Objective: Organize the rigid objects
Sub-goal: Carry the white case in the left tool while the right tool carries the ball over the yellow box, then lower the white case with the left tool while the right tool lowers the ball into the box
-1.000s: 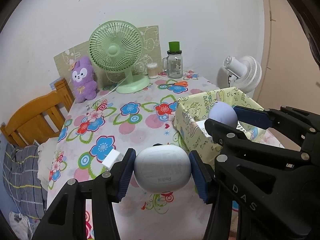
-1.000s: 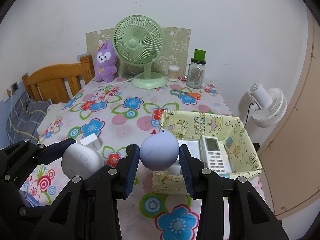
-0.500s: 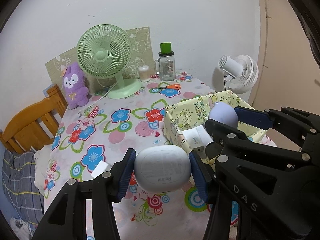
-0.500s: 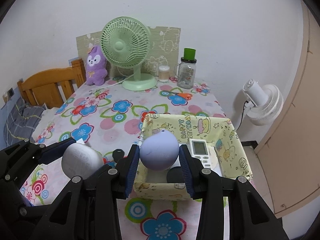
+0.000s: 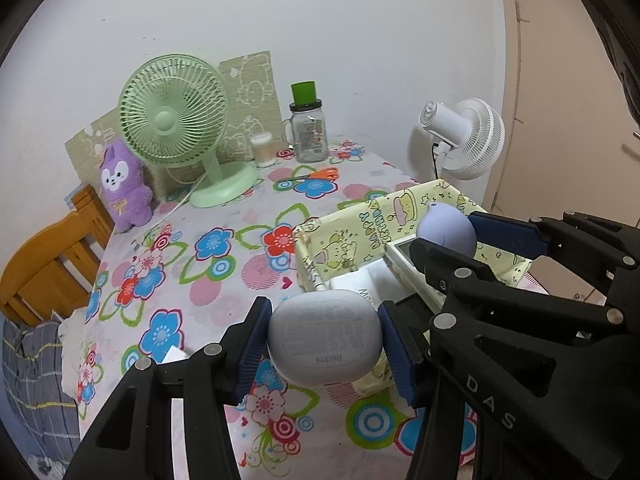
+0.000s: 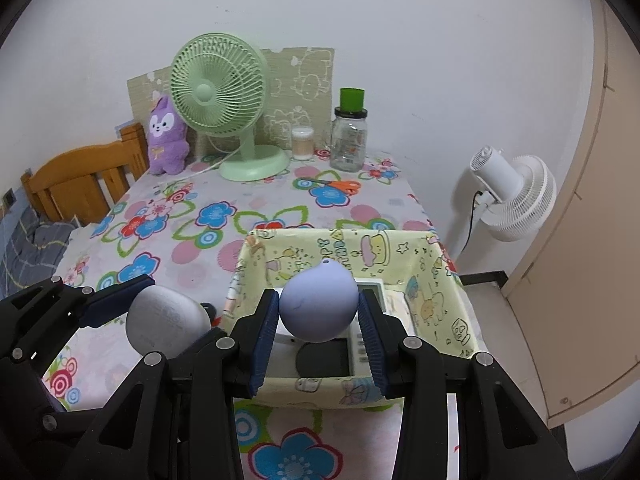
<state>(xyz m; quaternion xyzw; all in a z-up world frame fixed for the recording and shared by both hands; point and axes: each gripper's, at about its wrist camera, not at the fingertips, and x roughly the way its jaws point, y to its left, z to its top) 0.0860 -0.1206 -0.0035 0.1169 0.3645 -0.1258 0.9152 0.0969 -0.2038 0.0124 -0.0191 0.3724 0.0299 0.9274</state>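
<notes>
At the bottom centre of the left wrist view, the left gripper [image 5: 324, 340] is clamped partway closed on a pale grey earbud case [image 5: 323, 339], held above the floral tablecloth [image 5: 208, 272] at the near left corner of the yellow fabric basket [image 6: 440, 300]. At the lower middle of the right wrist view, the right gripper [image 6: 319, 322] pinches a lilac rounded object [image 6: 319, 306] over the basket, above a white remote [image 6: 370, 292] lying inside. Farther back, toward the top, stand a green fan [image 6: 218, 92], a purple plush toy [image 6: 166, 136] and a glass jar [image 6: 349, 136].

left gripper [image 5: 323, 346] fingers clamp white earbud case [image 5: 323, 338] beside yellow basket [image 5: 344, 232].
</notes>
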